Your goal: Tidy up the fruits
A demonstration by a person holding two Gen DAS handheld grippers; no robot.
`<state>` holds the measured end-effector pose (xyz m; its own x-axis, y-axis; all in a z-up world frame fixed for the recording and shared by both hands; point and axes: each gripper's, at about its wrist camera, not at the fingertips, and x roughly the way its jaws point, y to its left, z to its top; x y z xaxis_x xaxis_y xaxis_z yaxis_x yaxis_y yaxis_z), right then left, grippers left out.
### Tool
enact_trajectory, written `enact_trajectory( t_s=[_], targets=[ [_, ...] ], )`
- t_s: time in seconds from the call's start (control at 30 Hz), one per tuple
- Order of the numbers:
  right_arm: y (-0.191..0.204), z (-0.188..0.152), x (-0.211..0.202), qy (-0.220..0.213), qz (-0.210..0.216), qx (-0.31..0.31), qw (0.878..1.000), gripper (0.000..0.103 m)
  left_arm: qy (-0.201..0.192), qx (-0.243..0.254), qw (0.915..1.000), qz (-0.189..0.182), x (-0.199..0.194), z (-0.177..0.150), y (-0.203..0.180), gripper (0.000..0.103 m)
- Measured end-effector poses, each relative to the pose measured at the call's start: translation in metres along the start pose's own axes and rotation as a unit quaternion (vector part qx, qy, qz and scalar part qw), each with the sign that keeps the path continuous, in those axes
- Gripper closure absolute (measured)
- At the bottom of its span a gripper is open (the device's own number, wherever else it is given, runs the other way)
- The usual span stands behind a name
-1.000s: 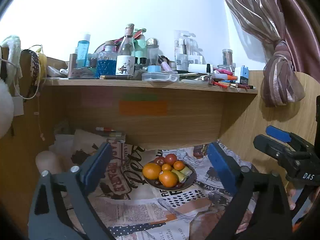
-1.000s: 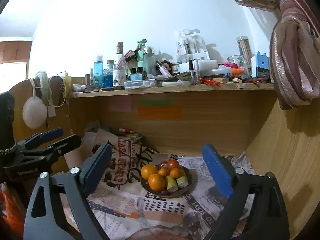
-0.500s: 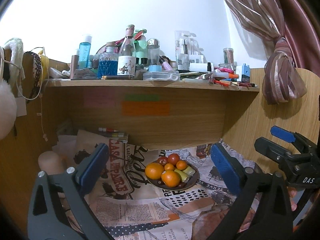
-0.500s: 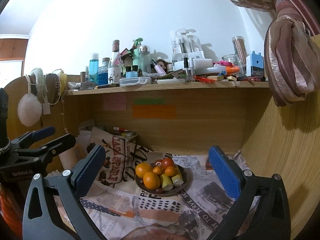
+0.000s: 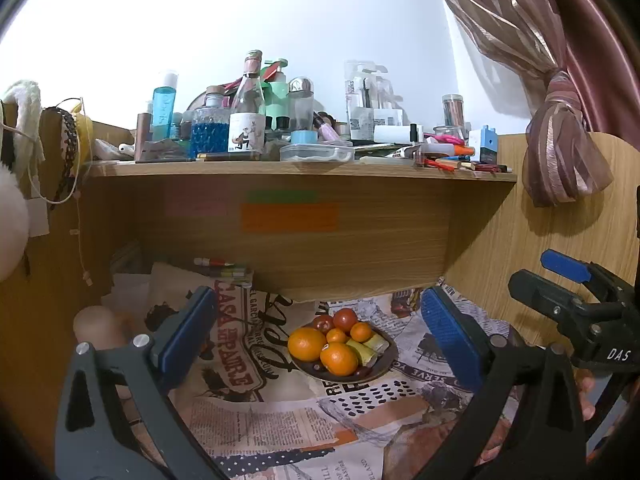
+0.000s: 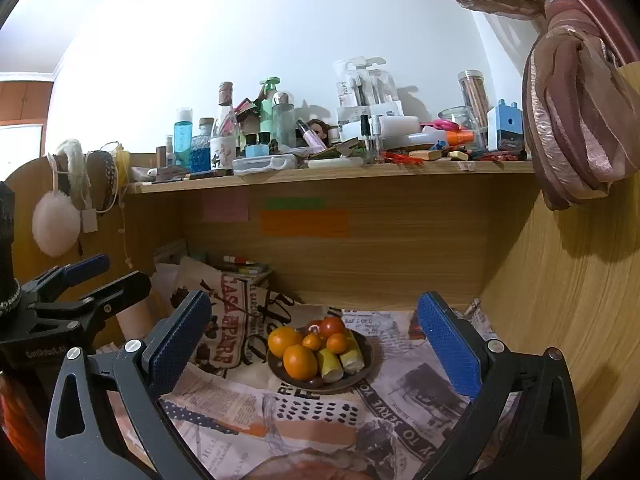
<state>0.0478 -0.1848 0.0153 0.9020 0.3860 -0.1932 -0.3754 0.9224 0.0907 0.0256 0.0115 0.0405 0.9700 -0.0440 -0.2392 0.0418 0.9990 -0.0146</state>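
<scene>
A dark round plate (image 5: 384, 364) (image 6: 366, 364) sits on newspaper in a wooden desk nook. It holds two big oranges (image 5: 306, 343) (image 6: 285, 340), small oranges (image 5: 361, 331), red tomatoes (image 5: 345, 319) (image 6: 332, 326) and yellow-green pieces (image 5: 362, 352) (image 6: 330, 364). My left gripper (image 5: 316, 336) is open and empty, in front of the plate. My right gripper (image 6: 314, 338) is open and empty, also in front of the plate. Each gripper shows at the edge of the other's view.
A cluttered shelf (image 5: 304, 166) of bottles and jars overhangs the nook. Wooden side walls (image 6: 560, 300) close it in left and right. Newspaper (image 6: 304, 420) covers the desk. Books (image 6: 244, 270) lie at the back left. A tied curtain (image 5: 560, 140) hangs at the right.
Both grippers have drifted slightly, so the plate has shifted a little in each view. Both stay open and empty.
</scene>
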Motion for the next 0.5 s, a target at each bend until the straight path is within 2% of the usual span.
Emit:
enact_trajectory(
  t_s=[0.5],
  targets=[
    [-0.001,0.0017,-0.0045,-0.005,-0.001,0.005,1.0,0.0,0.001,-0.003,0.9999,-0.01,0.0016,-0.0007,0.0008,0.0]
  ],
)
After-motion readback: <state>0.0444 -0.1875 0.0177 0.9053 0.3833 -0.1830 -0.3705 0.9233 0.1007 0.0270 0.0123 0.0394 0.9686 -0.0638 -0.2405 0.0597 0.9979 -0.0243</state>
